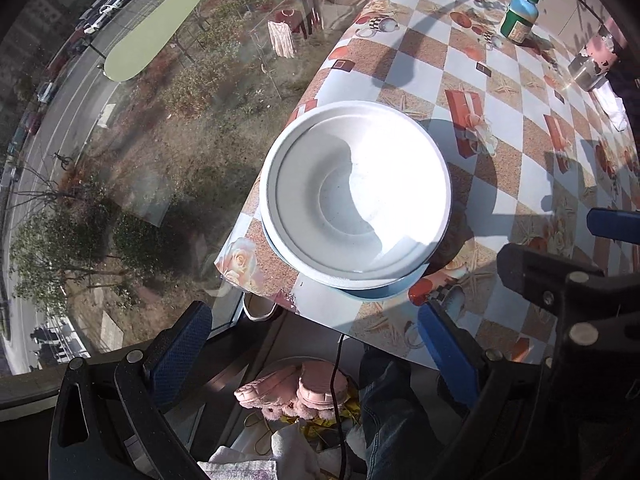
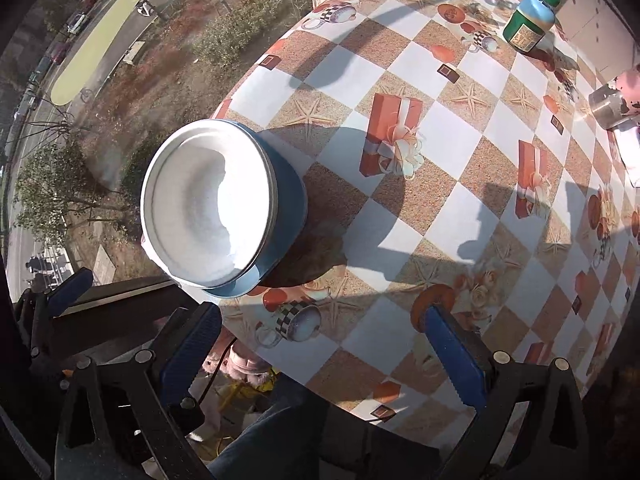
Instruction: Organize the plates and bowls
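Two stacked dishes: white bowl (image 1: 356,188) nested in blue bowl (image 2: 288,200), nothing inside; both hand-held grippers (image 1: 316,344) (image 2: 320,344) spread wide.

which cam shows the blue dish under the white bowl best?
Right wrist. It shows the blue dish's outer wall and rim beside the white bowl nested in it. Left wrist looks almost straight down, so only a thin blue crescent shows below the bowl.
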The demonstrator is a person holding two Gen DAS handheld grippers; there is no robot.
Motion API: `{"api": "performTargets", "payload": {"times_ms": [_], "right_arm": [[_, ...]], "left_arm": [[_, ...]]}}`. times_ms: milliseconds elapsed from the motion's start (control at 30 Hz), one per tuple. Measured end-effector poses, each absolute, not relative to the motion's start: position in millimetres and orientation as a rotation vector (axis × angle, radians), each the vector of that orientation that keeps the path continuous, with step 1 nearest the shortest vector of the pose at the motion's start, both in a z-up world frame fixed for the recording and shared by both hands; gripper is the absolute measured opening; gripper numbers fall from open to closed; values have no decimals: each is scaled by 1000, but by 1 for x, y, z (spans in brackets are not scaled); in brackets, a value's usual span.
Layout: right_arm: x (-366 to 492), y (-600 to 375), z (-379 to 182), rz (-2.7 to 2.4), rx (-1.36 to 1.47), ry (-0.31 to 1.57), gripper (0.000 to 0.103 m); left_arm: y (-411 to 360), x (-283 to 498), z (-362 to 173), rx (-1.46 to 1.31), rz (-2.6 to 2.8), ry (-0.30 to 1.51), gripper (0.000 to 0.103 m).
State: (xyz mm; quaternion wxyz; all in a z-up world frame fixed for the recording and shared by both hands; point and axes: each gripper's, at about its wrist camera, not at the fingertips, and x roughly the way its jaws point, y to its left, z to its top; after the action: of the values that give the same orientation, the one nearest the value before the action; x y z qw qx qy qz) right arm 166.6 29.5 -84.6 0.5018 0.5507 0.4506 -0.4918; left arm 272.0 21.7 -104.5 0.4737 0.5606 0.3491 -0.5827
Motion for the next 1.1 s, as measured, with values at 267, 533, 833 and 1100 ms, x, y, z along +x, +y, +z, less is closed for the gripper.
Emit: {"api": "performTargets", "payload": {"times_ms": [267,533,833,1100], "right_arm": [[174,29,-72,-1185,1279,1077,102],[176,30,-68,-1181,1257,1082,102],[177,29,-66,-1176,1256,1082,102],[178,28,-68,-1182,1264,1077,102]], "left_arm": [[22,271,-95,1360,-1418,822,103],[20,273,-90,1343,-1405,815,103],[20,273,-90,1349,-1402,814,103],[15,276,-92,1360,-1404,809,103]]}}
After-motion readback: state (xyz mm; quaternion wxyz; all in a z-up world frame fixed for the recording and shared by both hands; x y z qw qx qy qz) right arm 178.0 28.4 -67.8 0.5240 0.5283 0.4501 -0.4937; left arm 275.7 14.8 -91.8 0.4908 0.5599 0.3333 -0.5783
